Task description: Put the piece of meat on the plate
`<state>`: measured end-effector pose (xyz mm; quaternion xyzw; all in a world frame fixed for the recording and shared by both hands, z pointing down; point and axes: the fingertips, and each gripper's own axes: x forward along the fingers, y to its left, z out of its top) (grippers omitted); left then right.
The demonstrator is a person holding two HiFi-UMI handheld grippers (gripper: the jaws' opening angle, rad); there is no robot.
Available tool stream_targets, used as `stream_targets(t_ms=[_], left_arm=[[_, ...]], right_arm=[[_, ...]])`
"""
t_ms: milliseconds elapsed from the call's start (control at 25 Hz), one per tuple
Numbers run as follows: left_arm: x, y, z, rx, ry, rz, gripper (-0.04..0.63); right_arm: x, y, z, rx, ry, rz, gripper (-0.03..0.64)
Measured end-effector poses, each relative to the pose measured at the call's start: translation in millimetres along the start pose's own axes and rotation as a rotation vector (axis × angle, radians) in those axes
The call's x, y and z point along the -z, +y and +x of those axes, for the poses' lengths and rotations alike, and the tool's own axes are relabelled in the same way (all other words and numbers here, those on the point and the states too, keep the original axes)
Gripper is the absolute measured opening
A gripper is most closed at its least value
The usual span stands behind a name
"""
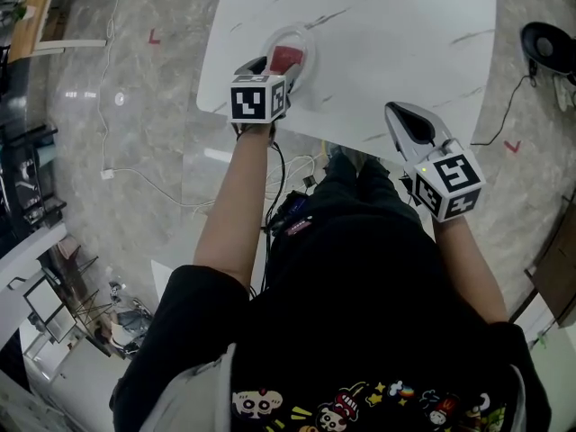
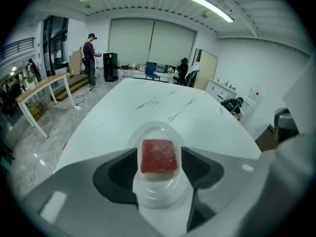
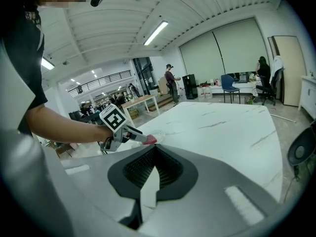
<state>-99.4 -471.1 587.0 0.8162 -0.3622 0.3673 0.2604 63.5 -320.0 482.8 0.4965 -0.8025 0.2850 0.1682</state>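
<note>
A red square piece of meat (image 2: 159,156) lies on a clear oval plate (image 2: 159,189) near the front left edge of the white marble table (image 1: 387,34). My left gripper (image 2: 159,154) is open around the meat, and a thin strip of plate shows on each side between meat and jaw. In the head view the meat (image 1: 286,58) and plate (image 1: 286,31) sit just beyond the left gripper (image 1: 280,68). My right gripper (image 1: 397,109) hovers over the table's near edge, shut and empty. The right gripper view looks past its own gripper (image 3: 154,147) to the left gripper (image 3: 133,134).
The table's front edge runs just under both grippers. A black fan-like object (image 1: 549,48) and cables (image 1: 153,187) lie on the floor. Desks, chairs and standing people (image 2: 90,53) are far behind the table.
</note>
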Motion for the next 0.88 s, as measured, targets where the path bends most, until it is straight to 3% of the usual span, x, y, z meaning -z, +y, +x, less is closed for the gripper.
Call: stream_targets(t_ms=[280, 680, 880], left_arm=[[-20, 1, -56, -0.013, -0.175, -0.037, 0.382], [-36, -4, -139, -0.058, -0.415, -0.021, 0.273], [-38, -3, -188, -0.096, -0.57, 0.03, 0.219]], right_arm=[[-11, 23, 6, -0.032, -0.016, -0.047, 0.021], [-29, 41, 14, -0.041, -0.054, -0.09, 0.023], [-38, 51, 15, -0.037, -0.075, -0.105, 0.021]])
